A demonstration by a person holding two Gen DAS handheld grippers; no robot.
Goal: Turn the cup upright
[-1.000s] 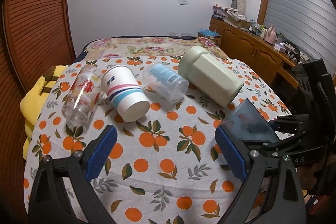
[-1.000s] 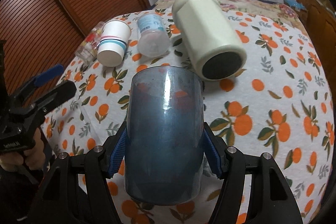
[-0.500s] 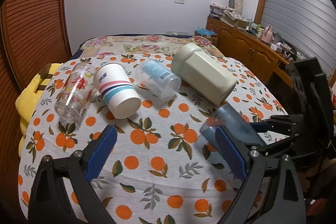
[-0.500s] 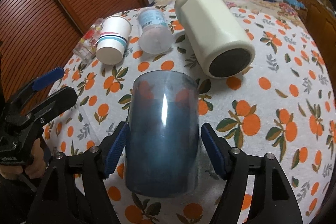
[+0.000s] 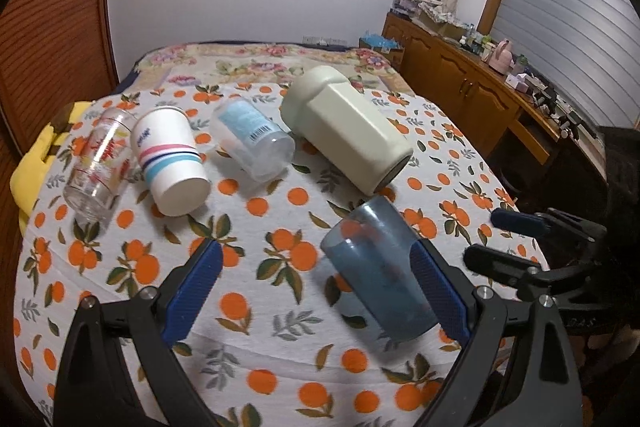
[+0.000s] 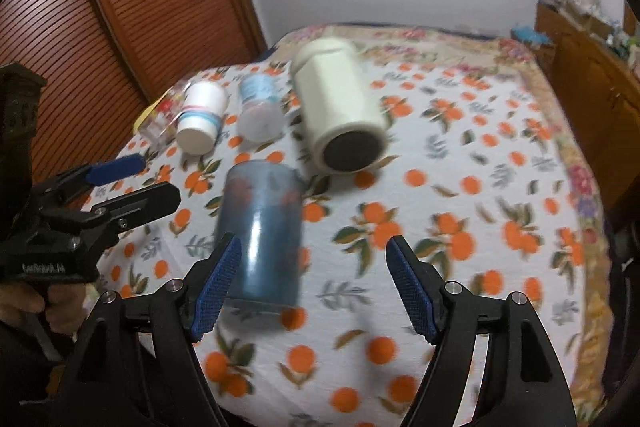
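Half a second ago the right claw (image 6: 312, 285) had its pads just off the blue tumbler (image 6: 262, 231); now its jaws stand wide and it sits back from the cup, which rests on the orange-print tabletop (image 6: 460, 187) beside its left pad. A second ago the cup was clamped. From the left view the tumbler appears to stand with its closed end up, mouth on the cloth, so I judge the release ends a placement rather than the flip itself; motion blur leaves that uncertain. The left claw (image 5: 316, 287) is also wide and holds nothing, the tumbler close by its right pad. Farther back lie the cream flask (image 5: 346, 131), a clear plastic cup (image 5: 252, 143), a striped paper cup (image 5: 170, 163) and a printed glass (image 5: 100, 167), all on their sides.
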